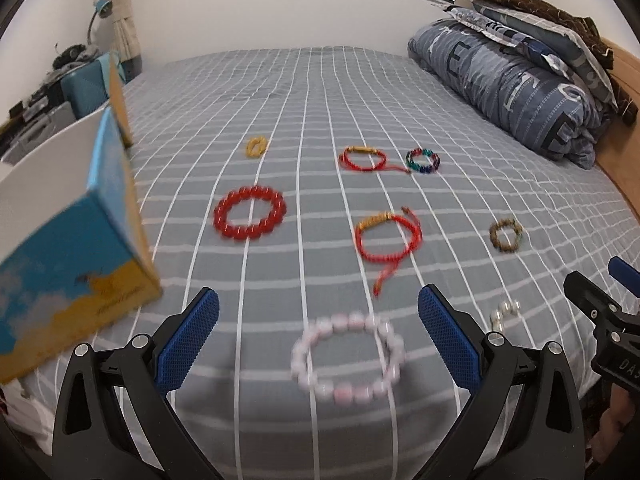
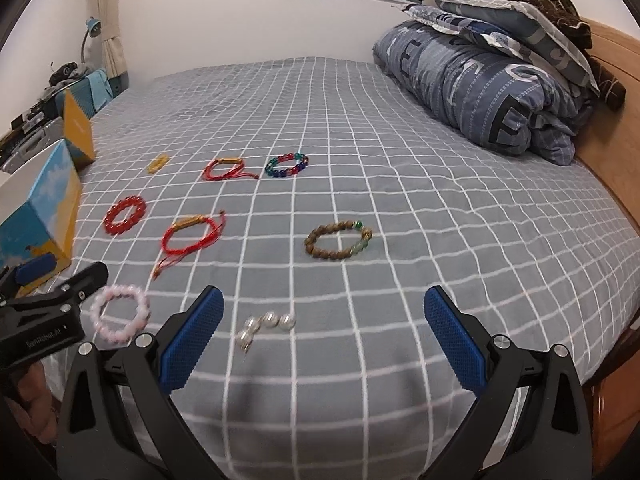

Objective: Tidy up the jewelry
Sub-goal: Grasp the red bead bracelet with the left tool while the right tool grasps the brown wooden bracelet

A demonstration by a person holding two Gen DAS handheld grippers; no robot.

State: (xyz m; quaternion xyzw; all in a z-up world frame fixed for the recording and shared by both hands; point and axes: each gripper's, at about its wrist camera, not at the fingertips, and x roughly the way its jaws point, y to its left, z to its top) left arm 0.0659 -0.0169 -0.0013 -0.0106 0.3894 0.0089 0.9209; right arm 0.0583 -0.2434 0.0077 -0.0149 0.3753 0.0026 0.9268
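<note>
**Eight loose pieces on the bed, both jaws wide and empty**

Your left hand-held gripper hovers low over the grey checked bed sheet with its blue pads spread apart and nothing between them. Straight ahead of it, roughly centred on the gap, lies the pale pink beaded bracelet. Your right hand-held gripper is likewise open and empty; the short strand of white pearls sits just inside its left pad.

Further out on the sheet you have the large red glass-bead bracelet, two red cord bracelets with gold tube clasps, the nearer one and the farther one, a small yellow bead ring, a multicoloured bead bracelet and a brown wooden-bead bracelet. The open blue-and-yellow cardboard box stands at the left edge of the bed, probably where the pieces belong.

Expect everything here to be light and limp. The bead bracelets will likely sag into a loop once lifted, and smooth round beads can roll or squirt out from between the pads, so pinch across one side of the ring, on the beads nearest you, rather than trying to span it. The soft mattress will give under pressure, so press down only gently. The cord bracelets should grip well on the braid; mind the trailing tails. The pearls look the most slippery and the smallest target.
</note>
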